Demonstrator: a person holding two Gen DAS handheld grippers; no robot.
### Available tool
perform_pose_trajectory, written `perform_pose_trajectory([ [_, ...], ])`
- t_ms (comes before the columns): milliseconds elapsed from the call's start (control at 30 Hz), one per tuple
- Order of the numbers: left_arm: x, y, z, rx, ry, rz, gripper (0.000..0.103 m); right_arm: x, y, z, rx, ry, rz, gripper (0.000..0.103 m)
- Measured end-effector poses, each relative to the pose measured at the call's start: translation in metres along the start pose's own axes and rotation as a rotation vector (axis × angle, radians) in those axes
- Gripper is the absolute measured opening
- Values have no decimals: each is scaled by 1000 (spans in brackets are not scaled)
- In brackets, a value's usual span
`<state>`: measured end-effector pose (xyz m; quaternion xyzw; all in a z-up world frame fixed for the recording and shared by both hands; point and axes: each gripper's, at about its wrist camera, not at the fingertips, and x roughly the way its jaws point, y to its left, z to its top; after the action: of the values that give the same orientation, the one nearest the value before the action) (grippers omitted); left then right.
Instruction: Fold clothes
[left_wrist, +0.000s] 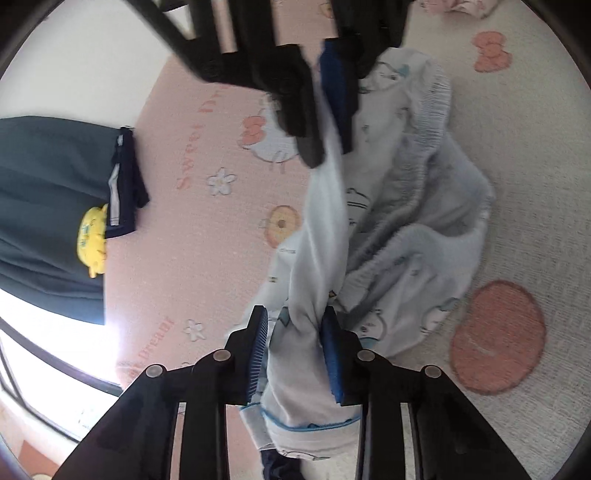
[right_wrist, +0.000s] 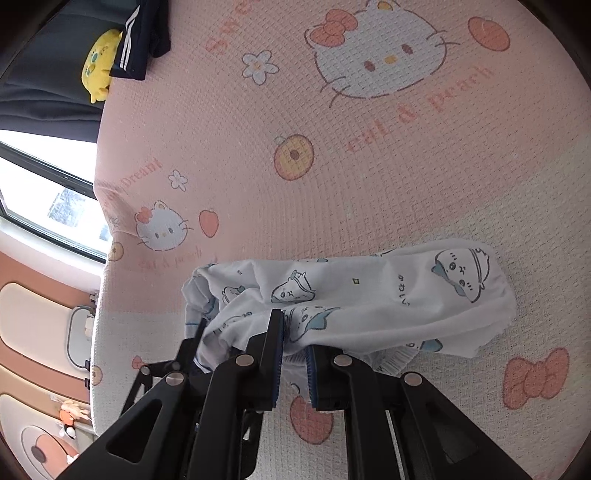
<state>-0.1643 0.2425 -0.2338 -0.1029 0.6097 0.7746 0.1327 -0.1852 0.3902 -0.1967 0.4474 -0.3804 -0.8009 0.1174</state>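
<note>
A white garment (left_wrist: 402, 206) printed with small blue cartoon figures hangs stretched between two hand-held tools above a bed covered by a pink and cream blanket (right_wrist: 332, 177) with cat faces, bows, flowers and peaches. In the left wrist view, the left tool (left_wrist: 295, 354) has its blue-padded fingers (left_wrist: 332, 362) pressed against a bunched, twisted rope of the white cloth, pinching it between them, while a blue-trimmed edge of the garment droops below the fingers. The cloth runs taut from there up to the right tool (left_wrist: 325, 110), seen from outside at the top of the same view and blurred, its dark fingers closed on the other end of the twisted strip. The rest of the garment, with a gathered elastic band, spills loosely onto the cream part of the blanket just beside an orange peach print. In the right wrist view, the right tool (right_wrist: 293, 354) has its fingers close together with the white fabric (right_wrist: 351, 295) gathered over and between the tips, the body of the garment draped across in front of them. Well apart, at the far edge of the bed, a folded dark navy garment (right_wrist: 142, 40) with white stripes lies next to a yellow plush toy (right_wrist: 98, 66), with a dark curtain (left_wrist: 48, 206) and a bright window (right_wrist: 44, 192) behind.
</note>
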Motion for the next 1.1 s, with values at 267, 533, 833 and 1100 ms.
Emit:
perform_pose_trajectory([
  [267,32,20,15,-49,35,32,27,0,-10,3,-9,-27,-80,10],
  [533,52,37,23,-181,78,-16,28,3,-22,-5,15,-5,-109,10],
  [833,72,70,15,-486,144,-263,26,-3,-18,-16,-25,12,-135,10],
  [1100,89,88,-1,-704,196,-486,17,-1,-22,-13,28,7,-133,38],
])
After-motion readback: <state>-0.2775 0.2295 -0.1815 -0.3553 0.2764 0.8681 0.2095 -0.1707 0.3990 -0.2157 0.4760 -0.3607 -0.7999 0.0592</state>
